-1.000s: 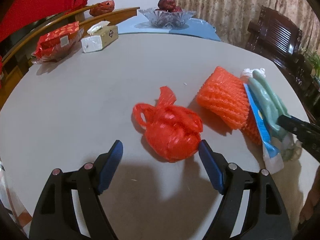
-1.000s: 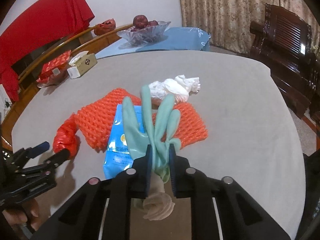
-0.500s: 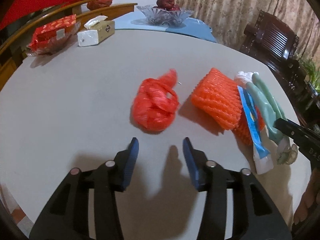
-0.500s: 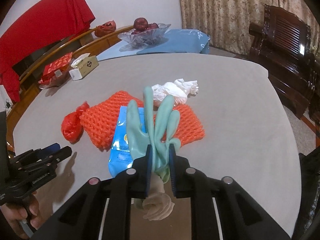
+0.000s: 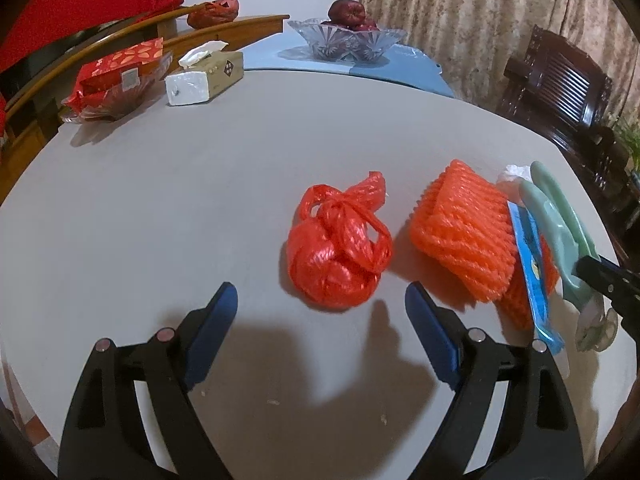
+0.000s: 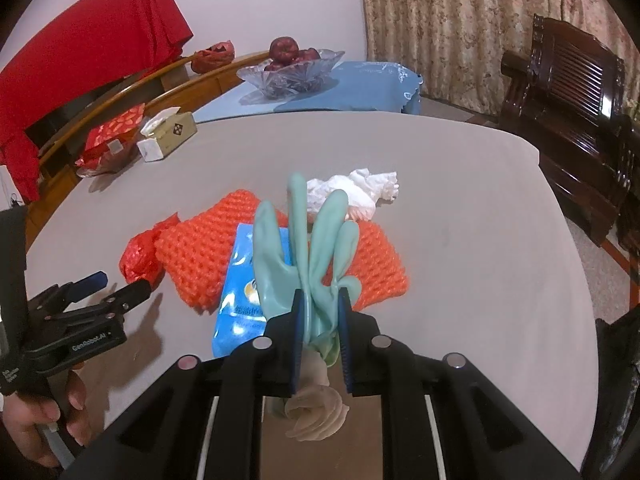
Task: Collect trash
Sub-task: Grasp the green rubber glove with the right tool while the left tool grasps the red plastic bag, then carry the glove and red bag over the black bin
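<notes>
A knotted red plastic bag (image 5: pixel 340 248) lies on the grey table (image 5: pixel 168 184), just beyond my left gripper (image 5: pixel 322 300). Its jaws are opening wide, with nothing between them. The bag (image 6: pixel 141 255) also shows at the left of the right wrist view, beside the left gripper (image 6: pixel 120 286). My right gripper (image 6: pixel 320 300) is shut on the cuff of a pale green rubber glove (image 6: pixel 308 240), whose fingers drape over orange foam netting (image 6: pixel 200 256) and a blue wrapper (image 6: pixel 240 300). Crumpled white tissue (image 6: pixel 360 192) lies past them. In the left view the netting (image 5: pixel 464 232), wrapper (image 5: pixel 530 268) and glove (image 5: pixel 560 232) sit at the right.
A tissue box (image 5: pixel 204 78), a red packet in a clear dish (image 5: pixel 116 76) and a glass fruit bowl (image 5: pixel 346 38) on a blue cloth stand at the table's far side. Dark wooden chairs (image 6: pixel 568 96) stand to the right. A hand (image 6: pixel 36 420) holds the left gripper.
The left gripper drew back from around the red bag, its jaws narrowed and then spread wide again. The bag now lies free ahead of it. The right gripper kept still on the glove.
</notes>
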